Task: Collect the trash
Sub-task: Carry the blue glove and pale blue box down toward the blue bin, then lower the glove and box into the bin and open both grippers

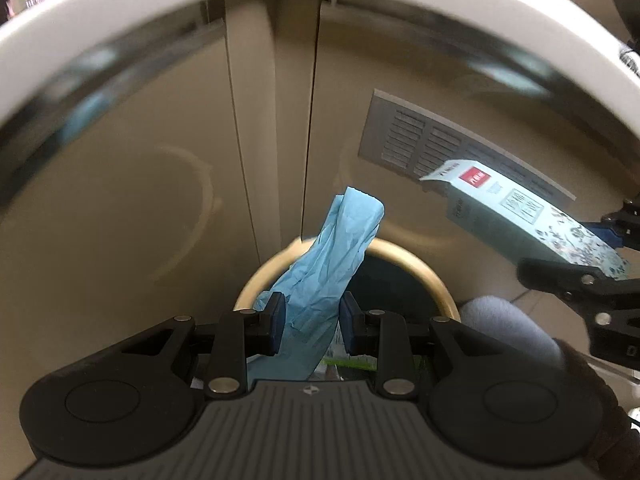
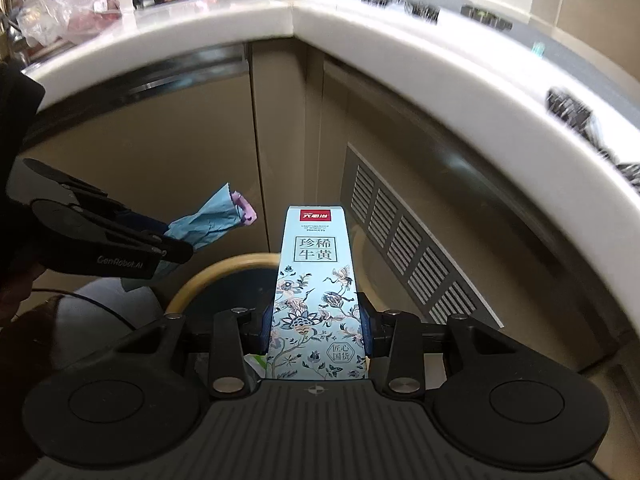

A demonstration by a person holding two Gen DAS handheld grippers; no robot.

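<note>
The crumpled blue glove is clamped in the left gripper, over the bin with the yellow rim. Beside it, the right gripper holds the flowered box before the beige cabinet doors

A white countertop edge is curving across the top, meeting at a corner; beige cabinet doors are standing below it; a grey slatted vent grille is sitting in the right-hand cabinet face; bottles and crumpled plastic bags are crowding the counter at upper left; dark clips are lying along the right counter.
</note>
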